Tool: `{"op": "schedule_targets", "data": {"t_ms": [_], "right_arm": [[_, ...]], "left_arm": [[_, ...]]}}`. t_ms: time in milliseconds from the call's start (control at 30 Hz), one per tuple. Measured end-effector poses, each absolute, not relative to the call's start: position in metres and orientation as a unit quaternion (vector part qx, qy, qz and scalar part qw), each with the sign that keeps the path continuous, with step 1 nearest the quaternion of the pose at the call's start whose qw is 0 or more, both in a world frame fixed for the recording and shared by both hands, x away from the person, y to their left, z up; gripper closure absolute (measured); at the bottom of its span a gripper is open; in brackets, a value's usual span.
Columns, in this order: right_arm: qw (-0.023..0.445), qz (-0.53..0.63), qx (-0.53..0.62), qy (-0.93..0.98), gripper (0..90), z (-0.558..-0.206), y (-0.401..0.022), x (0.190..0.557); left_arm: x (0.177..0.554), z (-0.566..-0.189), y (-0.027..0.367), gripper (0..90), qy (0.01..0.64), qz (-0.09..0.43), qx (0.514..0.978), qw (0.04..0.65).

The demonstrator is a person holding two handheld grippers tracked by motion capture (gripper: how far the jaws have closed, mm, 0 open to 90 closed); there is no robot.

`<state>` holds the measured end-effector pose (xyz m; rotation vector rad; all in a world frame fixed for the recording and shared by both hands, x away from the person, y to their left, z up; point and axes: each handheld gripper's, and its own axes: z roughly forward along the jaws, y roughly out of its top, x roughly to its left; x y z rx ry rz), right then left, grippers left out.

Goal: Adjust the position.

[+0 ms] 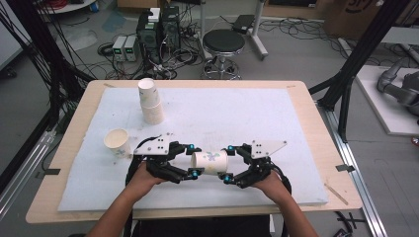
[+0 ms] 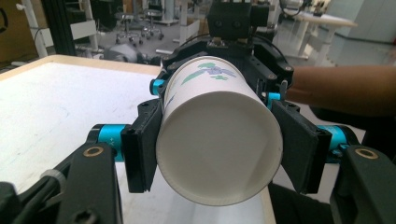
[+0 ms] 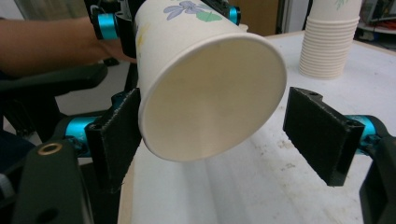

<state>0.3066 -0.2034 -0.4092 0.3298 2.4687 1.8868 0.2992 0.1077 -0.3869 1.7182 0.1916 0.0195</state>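
Near the front edge of the desk (image 1: 74,148), about at its middle, a paper cup (image 1: 210,162) with a flower print is held on its side, above the white pad (image 1: 257,118). The left claw (image 1: 191,160) is closed on the cup's bottom end; in the left gripper view both its black pads press the cup (image 2: 219,149). The right claw (image 1: 227,163) is at the cup's open mouth. In the right gripper view its jaws stand wide: one pad touches the cup (image 3: 210,93), the other stays clearly apart. Farther left, a single cup (image 1: 117,141) stands upright. Toward the far edge, a stack of cups (image 1: 151,101) stands mouth down.
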Motion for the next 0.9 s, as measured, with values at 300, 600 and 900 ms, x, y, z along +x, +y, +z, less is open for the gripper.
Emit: {"op": "schedule_targets", "data": {"t_ms": [300,600,900], "right_arm": [[-0.008,0.631,0.099,0.769,26.8,-0.4095,-0.2054,0.3076],[-0.011,0.637,0.095,0.765,33.0,-0.4085,-0.2087,0.3083],[-0.012,0.629,0.098,0.771,33.9,-0.4075,-0.2103,0.3081]], "left_arm": [[0.3004,-0.3889,0.1089,37.2,0.084,-0.005,0.738,0.670],[0.3002,-0.3922,0.1094,36.9,0.089,-0.005,0.736,0.671],[0.2996,-0.3922,0.1082,24.6,0.109,-0.003,0.741,0.662]]}}
